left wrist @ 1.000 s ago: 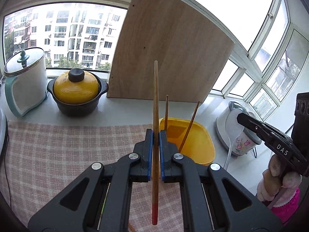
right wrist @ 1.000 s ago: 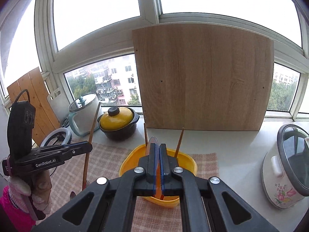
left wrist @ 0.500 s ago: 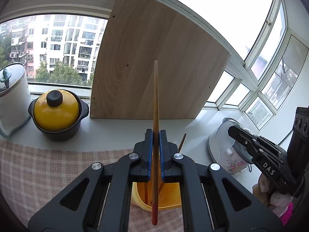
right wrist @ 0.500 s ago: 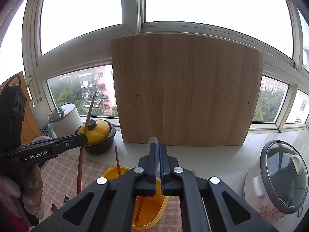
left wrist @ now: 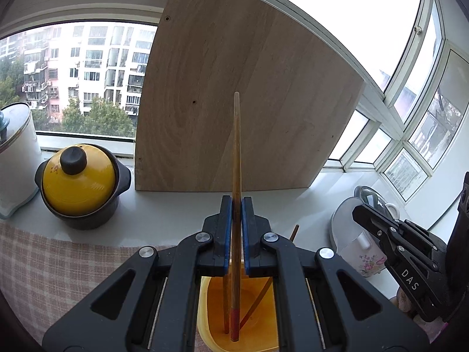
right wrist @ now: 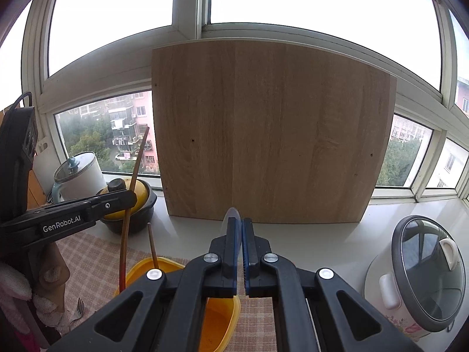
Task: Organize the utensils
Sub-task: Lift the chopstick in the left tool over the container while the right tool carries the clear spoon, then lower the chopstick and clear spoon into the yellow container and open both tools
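Observation:
My left gripper [left wrist: 236, 202] is shut on a long wooden chopstick [left wrist: 236, 146] with a red lower end. The chopstick stands upright, and its red end hangs inside the yellow container [left wrist: 214, 308] directly below the jaws. Two more chopsticks [left wrist: 225, 305] lean in that container. In the right wrist view the left gripper [right wrist: 132, 198] and its chopstick [right wrist: 129, 220] show at the left, above the container [right wrist: 222, 322]. My right gripper [right wrist: 241, 220] is shut on a thin clear plastic utensil [right wrist: 233, 213]; only its rounded tip shows above the jaws. The right gripper [left wrist: 356, 209] also shows at the right.
A large wooden board [left wrist: 234, 102] leans against the window behind. A yellow-lidded black pot [left wrist: 79, 182] and a white lidded pot [left wrist: 14, 158] stand at the back left. A flowered rice cooker [right wrist: 419, 272] stands at the right. A fork [right wrist: 77, 308] lies on the checked cloth [left wrist: 58, 270].
My left gripper carried the chopstick rightwards until the yellow container came beneath its jaws. The right gripper also shifted right, so the container slid to the lower left of its view.

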### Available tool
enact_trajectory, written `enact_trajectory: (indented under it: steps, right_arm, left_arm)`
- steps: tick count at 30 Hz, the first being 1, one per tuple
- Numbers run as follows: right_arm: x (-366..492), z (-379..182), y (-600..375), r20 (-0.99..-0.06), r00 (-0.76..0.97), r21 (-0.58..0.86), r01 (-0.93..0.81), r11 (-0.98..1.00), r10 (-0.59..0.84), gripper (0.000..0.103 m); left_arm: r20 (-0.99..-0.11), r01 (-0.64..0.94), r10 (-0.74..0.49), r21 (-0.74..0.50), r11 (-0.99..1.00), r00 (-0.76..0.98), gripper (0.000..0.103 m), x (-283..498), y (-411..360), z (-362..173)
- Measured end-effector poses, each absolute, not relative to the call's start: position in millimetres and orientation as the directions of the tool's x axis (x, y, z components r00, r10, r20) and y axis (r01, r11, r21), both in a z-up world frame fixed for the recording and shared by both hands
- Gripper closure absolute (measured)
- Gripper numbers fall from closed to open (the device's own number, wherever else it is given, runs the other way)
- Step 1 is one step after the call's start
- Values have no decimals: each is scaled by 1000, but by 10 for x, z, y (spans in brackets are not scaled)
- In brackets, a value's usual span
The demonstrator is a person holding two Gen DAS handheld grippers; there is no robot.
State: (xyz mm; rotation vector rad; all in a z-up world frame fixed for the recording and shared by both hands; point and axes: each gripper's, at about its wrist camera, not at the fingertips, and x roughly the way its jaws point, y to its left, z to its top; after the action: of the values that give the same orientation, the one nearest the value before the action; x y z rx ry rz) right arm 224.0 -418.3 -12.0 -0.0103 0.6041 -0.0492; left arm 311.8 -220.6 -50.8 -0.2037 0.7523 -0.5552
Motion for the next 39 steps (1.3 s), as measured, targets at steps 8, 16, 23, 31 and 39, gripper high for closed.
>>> enact_trajectory:
  steps: [8,16,23,31,39]
  right_arm:
    - [2313,-320,-4201,-590,806,-3,62,998,-52,103]
    - [2261,-383,-4224,-602,798,8,56,998,-40,103]
    - [2168,-381,-4218,-607,795,26,42,999,-17,103]
    - [2036,-444,-4205,-621,784,51,38,998,2,103]
    - [1919,-521,-4180,-639,769,79,33,996,25,103]
  left_arm:
    - [-595,405,-545,-365,838,590,99,3094,-2223,-600]
    - [-604,416,-550,-362,834,577,99,3001,-2170,-610]
    - [-616,429,-556,-360,829,558,99,2872,-2132,-642]
    - [-629,441,-572,-373,816,527,99,2676,-2075,-697]
    - [-641,456,-580,-373,808,502,99,2498,-2041,-723]
